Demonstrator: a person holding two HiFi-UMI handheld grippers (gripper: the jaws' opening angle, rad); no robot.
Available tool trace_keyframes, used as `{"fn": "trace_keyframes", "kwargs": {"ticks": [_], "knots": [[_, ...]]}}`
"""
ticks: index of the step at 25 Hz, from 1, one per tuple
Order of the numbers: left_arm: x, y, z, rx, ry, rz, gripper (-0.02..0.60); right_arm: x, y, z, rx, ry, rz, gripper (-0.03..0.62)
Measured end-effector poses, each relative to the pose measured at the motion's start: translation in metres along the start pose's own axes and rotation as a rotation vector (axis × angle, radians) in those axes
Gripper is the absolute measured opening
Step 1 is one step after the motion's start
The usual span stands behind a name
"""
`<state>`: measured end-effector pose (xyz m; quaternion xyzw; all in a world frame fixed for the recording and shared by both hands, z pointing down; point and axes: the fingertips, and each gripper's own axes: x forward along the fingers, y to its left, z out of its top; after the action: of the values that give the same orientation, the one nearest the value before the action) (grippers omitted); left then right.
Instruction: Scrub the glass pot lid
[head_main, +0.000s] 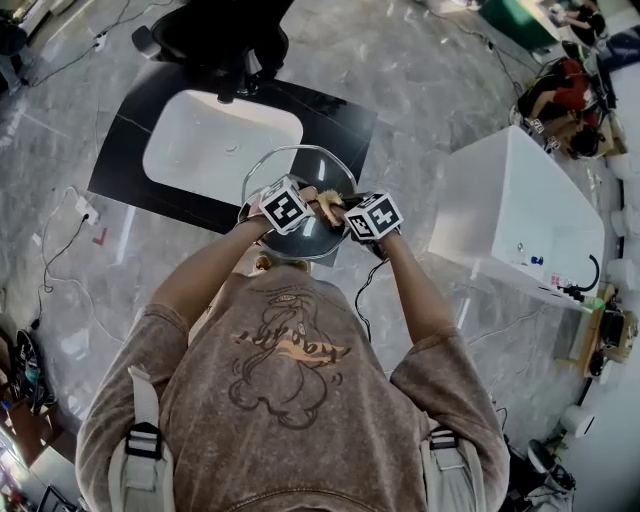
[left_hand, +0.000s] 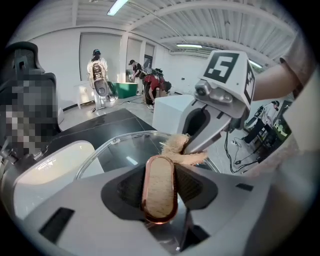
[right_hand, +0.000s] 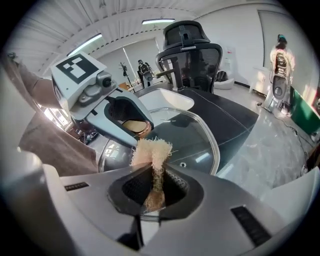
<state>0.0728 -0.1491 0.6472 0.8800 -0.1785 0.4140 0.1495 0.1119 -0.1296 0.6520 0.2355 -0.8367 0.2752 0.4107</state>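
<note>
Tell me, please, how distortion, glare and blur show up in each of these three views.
Head view: evenly lit and sharp, floor bowed toward the edges. Left gripper view: fisheye circle with black corners, a bright reflection in the lid, a mosaic patch at left. Right gripper view: same fisheye bending, a light streak on the glass, scrubber sharp, washed-out brightness at left.

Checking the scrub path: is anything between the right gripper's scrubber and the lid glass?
Nothing visible. The right gripper is shut on the scrubber, whose frayed end appears to sit against the lid. The nearest thing is the left gripper, shut on the knob just beside the scrubber, not between it and the glass.
</note>
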Motion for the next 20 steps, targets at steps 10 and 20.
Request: {"fn": "trace_keyframes", "kwargs": {"ticks": [10, 20], "knots": [[0.004, -0.001, 0.005, 0.003, -0.010, -0.033, 0.186, -0.001, 0.019, -0.012, 0.097, -0.058, -0.093, 0.048], [0.003, -0.002, 0.002, -0.017, 0.021, -0.040, 0.186, 0.009, 0.056, -0.018, 0.126, -0.068, -0.122, 0.048]]}}
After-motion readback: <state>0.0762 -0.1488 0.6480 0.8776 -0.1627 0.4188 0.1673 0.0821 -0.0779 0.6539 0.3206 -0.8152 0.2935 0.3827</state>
